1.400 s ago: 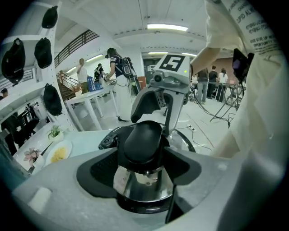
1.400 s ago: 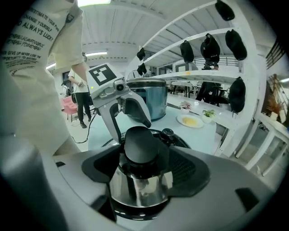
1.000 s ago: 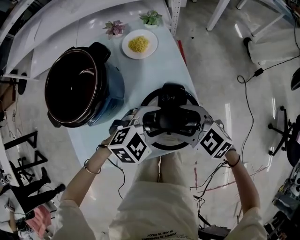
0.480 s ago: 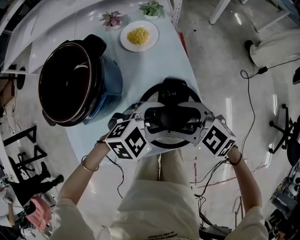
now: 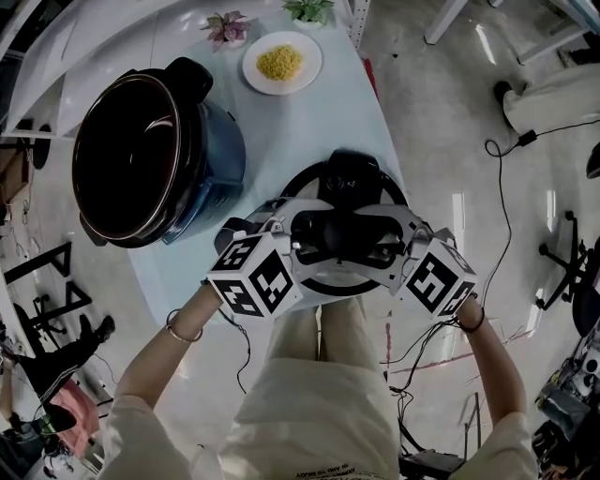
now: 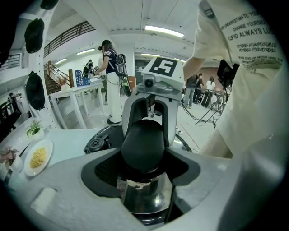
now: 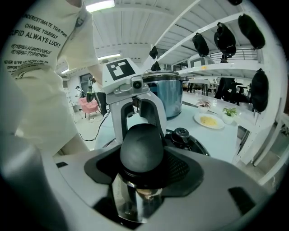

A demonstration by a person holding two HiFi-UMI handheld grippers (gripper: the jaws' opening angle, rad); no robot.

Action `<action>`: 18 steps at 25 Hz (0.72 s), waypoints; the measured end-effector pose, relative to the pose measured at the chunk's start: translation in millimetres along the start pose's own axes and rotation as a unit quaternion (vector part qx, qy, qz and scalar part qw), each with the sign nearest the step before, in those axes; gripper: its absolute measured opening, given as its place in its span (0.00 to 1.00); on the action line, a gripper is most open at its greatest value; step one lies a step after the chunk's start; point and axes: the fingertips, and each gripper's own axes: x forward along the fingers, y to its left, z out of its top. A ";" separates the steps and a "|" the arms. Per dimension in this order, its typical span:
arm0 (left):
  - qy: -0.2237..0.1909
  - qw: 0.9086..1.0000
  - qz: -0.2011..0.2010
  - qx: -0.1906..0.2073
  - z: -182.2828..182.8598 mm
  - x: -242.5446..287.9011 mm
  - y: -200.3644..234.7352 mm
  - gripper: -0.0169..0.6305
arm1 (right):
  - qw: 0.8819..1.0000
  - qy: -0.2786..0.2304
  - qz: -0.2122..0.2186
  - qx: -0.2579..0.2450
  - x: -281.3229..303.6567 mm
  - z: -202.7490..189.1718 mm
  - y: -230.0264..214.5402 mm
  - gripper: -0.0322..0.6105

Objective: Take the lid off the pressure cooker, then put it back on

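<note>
While its jaws had just been closing, the right gripper [image 5: 396, 242] clasped one end of the black handle [image 5: 345, 239] of the lid [image 5: 336, 283], its pads against it and its jaws fairly wide. The left gripper [image 5: 298, 242] gripped the opposite end the same way. The lid lay at the near edge of the pale desk [image 5: 300, 127], beside the open pot [image 5: 131, 159] on the left. Farther back sat a plate [image 5: 281, 62] of yellow food and two small plants [image 5: 225, 28]. Cables [image 5: 504, 211] trailed across the glossy floor [image 5: 441, 122] on the right.
</note>
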 end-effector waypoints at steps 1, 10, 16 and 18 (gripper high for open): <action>0.003 1.000 0.001 -0.001 -0.4 0.1 -0.1 0.47 | 1.000 0.002 0.001 0.002 0.3 -0.2 0.1 0.48; 0.028 1.000 0.008 -0.002 -2.9 1.5 0.8 0.47 | 1.000 0.029 -0.002 0.008 1.8 -2.4 -0.9 0.48; 0.038 0.999 0.009 -0.006 3.4 -0.6 -6.4 0.47 | 0.999 0.043 -0.003 0.011 -5.5 0.3 6.3 0.48; 0.037 0.999 0.008 -0.007 7.7 -2.4 -10.7 0.47 | 0.999 0.048 -0.003 0.012 -9.8 2.0 10.4 0.48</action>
